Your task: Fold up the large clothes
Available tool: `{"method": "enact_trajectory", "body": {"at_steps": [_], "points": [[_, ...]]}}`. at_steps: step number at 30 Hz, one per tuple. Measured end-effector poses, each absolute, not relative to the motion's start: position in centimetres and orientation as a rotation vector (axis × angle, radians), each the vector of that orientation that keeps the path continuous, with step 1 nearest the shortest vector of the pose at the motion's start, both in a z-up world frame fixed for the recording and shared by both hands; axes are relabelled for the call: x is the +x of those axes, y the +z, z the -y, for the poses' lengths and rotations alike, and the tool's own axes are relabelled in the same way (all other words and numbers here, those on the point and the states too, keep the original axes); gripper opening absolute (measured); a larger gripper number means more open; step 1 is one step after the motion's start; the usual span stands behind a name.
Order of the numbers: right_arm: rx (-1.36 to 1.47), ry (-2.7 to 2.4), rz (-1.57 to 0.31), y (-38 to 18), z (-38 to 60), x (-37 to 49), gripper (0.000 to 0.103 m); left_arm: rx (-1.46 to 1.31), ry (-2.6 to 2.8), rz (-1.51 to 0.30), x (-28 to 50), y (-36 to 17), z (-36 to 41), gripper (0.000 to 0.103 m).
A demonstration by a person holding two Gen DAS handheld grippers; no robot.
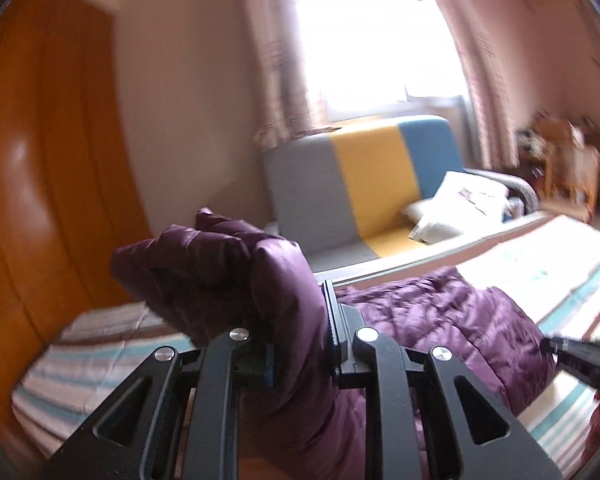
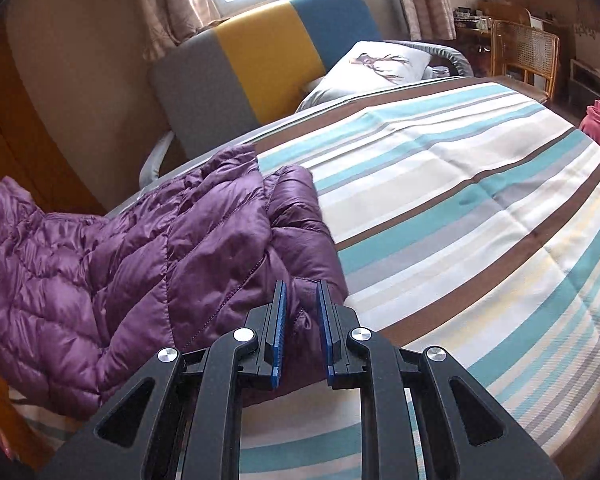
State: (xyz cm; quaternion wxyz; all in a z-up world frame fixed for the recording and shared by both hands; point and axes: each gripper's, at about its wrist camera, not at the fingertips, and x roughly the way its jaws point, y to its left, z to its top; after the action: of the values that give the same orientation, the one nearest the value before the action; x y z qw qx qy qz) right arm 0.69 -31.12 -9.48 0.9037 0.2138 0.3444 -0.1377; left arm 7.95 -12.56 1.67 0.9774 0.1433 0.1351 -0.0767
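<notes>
A puffy fold of the purple jacket [image 1: 228,280] was pinched by the left gripper [image 1: 300,344]. Its hem was nipped by the right gripper [image 2: 302,332]. It was spread on the striped bed [image 2: 460,200]. It looked soft, light, slippery; edges were judged best for holding.

Bright window [image 1: 364,40] upper centre of left wrist view, daylight washing out glass. Pinkish patterned curtains [image 2: 164,4] either side. Plain cream wall [image 1: 180,100] left of centre. Glossy orange-brown wooden wardrobe door [image 1: 48,168] far left. Grey, yellow and blue block-coloured sofa [image 2: 260,56] below window, white printed cushion [image 2: 376,66] on seat. Bed with teal, brown, cream striped sheet [image 2: 460,208] fills lower right. Wooden cane-back chair [image 2: 528,56] upper right.
</notes>
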Motion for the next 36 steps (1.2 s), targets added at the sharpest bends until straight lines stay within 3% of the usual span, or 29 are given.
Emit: {"method": "enact_trajectory", "body": {"at_steps": [7,23,26,30,32,33,34,36], "points": [[0.501,-0.337,-0.693,-9.4,33.0,-1.7,0.016,0.432,-0.322,-0.277,7.3,0.3,18.1,0.016],[0.576,-0.332,-0.668,-9.4,36.1,-3.9,0.016,0.437,-0.666,-0.506,6.8,-6.1,25.2,0.009],[0.560,-0.310,-0.661,-8.8,36.0,-4.0,0.016,0.370,-0.716,-0.511,6.1,-5.8,24.0,0.018],[0.574,-0.280,-0.649,-8.4,35.8,-3.8,0.016,0.234,-0.765,-0.482,4.7,-3.0,21.0,0.050],[0.564,-0.269,-0.650,-8.2,35.4,-3.5,0.017,0.179,-0.765,-0.470,3.8,-1.5,19.0,0.060],[0.553,-0.267,-0.652,-8.1,35.1,-3.3,0.028,0.160,-0.759,-0.466,3.8,-1.0,18.3,0.067],[0.549,-0.263,-0.648,-8.0,34.9,-3.2,0.045,0.119,-0.735,-0.443,3.5,-0.2,16.8,0.071],[0.548,-0.250,-0.625,-7.5,34.4,-3.3,0.053,0.050,-0.680,-0.398,3.9,0.8,13.9,0.078]]}}
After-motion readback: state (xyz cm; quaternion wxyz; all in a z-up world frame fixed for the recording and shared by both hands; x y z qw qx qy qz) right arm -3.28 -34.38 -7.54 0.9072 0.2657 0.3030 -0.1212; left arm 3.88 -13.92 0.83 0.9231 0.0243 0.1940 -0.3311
